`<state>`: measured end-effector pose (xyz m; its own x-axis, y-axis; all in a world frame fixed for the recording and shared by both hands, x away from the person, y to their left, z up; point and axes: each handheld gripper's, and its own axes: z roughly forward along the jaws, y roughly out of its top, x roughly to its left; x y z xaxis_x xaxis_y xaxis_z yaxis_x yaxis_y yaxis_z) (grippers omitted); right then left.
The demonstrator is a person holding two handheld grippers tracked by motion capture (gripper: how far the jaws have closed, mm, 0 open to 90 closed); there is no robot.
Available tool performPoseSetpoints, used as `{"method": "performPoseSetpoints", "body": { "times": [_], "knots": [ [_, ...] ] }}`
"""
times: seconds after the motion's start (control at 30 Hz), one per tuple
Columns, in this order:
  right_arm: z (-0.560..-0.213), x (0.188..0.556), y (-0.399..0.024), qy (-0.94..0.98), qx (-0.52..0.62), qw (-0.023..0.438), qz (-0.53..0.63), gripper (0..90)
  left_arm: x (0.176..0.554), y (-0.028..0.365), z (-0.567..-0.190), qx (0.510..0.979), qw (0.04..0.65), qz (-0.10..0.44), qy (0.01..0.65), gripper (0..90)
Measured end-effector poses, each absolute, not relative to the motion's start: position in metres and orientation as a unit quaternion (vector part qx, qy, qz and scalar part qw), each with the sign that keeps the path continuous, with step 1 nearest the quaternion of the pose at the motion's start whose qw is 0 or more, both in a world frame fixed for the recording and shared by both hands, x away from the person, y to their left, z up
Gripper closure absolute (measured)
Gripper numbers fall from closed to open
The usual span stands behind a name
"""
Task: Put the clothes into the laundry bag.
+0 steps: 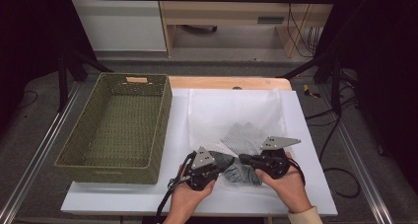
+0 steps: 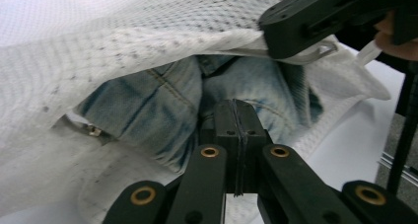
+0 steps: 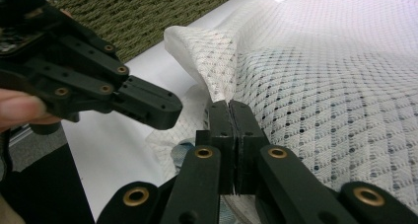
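Jeans point(image 2: 162, 105), faded blue denim, sit bunched inside a white mesh bag point(image 1: 246, 135) at the near middle of the worktop point(image 1: 123, 197), where a person's two hands work at the bag's mouth. At far left, a green woven basket point(image 1: 162, 130) stands on the white board with nothing in it, its right wall just beside the bag. The left tongs point(image 1: 220, 160), jaws pressed together, rest at the denim in the bag's mouth; whether cloth is caught between them cannot be told. The right tongs point(image 1: 245, 160) pinch the bag's rim, a fold of white mesh point(image 3: 217, 66) rising from their tips in the right gripper view. The two tips lie near each other. Beyond the bag, bare white board runs to the far wooden edge point(image 1: 222, 82), with a narrower bare strip on the right. Past the worktop lie grey floor, black frame legs, loose cables and pale cabinets.
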<state>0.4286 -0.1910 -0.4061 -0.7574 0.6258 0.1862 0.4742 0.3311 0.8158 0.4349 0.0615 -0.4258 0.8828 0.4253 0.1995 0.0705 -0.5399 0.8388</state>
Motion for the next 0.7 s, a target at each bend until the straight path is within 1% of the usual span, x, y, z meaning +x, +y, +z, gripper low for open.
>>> {"method": "performPoseSetpoints", "body": {
  "times": [0.7],
  "knots": [
    [-0.411,0.431,-0.193,0.812,0.342,0.081,0.466,89.5,0.417,0.038,-0.430,0.862,0.465,0.163,0.116,90.0]
  ]
}}
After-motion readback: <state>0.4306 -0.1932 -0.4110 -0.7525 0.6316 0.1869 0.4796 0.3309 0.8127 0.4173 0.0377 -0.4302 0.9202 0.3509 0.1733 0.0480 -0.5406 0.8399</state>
